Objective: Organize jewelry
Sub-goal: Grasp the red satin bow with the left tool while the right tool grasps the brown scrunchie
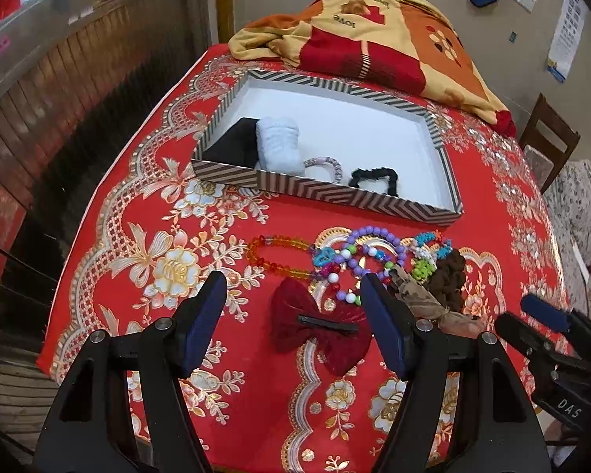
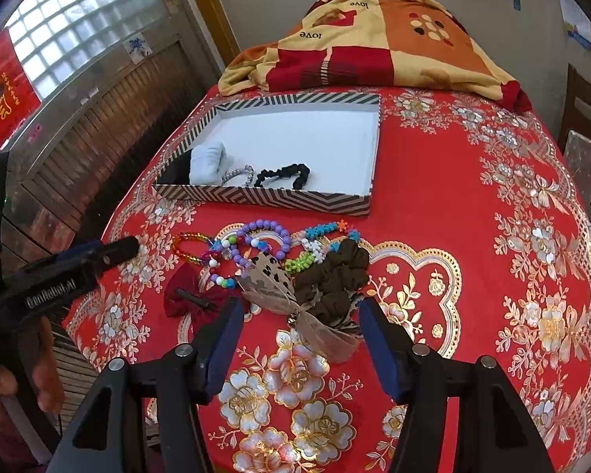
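Red floral tablecloth [image 1: 374, 228]: striped cardboard tray [image 1: 335, 193] mid-table, bead bracelets [image 1: 358, 252] toward near edge; left gripper [image 1: 293, 295] and right gripper [image 2: 301, 321] spread, empty.

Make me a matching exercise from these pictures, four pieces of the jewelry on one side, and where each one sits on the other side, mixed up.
Things:
1. black scrunchie
2. dark red bow clip
3. brown scrunchie
4. orange bead bracelet

Places:
A. on the cloth, between the left gripper's fingers
B. inside the striped box
C. left end of the pile on the cloth
D. on the cloth, ahead of the right gripper

Pairs: 1-B, 2-A, 3-D, 4-C
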Demonstrator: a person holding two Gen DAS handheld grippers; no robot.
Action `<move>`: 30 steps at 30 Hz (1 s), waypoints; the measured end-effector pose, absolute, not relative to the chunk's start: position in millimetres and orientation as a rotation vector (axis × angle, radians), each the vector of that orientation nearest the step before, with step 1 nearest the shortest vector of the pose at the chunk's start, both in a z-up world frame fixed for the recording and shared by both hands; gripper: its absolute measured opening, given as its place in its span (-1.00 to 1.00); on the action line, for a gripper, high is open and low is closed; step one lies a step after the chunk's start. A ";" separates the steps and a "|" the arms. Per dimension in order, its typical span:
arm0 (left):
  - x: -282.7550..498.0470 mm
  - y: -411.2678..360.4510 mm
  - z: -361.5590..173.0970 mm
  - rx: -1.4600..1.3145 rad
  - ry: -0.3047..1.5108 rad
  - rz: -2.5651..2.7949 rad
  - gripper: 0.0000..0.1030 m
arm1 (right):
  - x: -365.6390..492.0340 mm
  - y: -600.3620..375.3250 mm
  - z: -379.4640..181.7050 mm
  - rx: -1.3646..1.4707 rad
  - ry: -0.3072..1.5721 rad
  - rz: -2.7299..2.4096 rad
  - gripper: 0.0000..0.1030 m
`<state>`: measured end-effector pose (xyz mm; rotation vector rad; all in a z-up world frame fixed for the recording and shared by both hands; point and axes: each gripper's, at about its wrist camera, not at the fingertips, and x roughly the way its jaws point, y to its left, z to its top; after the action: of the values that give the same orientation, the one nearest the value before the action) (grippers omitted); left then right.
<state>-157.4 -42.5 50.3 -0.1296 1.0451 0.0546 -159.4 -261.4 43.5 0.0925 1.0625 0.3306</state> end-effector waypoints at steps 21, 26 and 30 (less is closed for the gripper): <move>-166.7 -34.3 13.4 -0.115 1.141 -0.160 0.36 | -144.9 -289.3 5.4 0.161 1.147 0.260 0.15; -164.6 -55.0 2.1 0.057 1.147 -0.273 0.37 | -133.0 -291.3 1.5 0.177 1.151 0.250 0.15; -160.8 -64.9 -10.0 0.163 1.165 -0.349 0.37 | -120.0 -286.9 -4.4 0.191 1.155 0.246 0.15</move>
<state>-160.8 -64.9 -10.0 0.1633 1.1645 -0.3487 -120.0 -286.9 -4.4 0.1912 1.1554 0.2457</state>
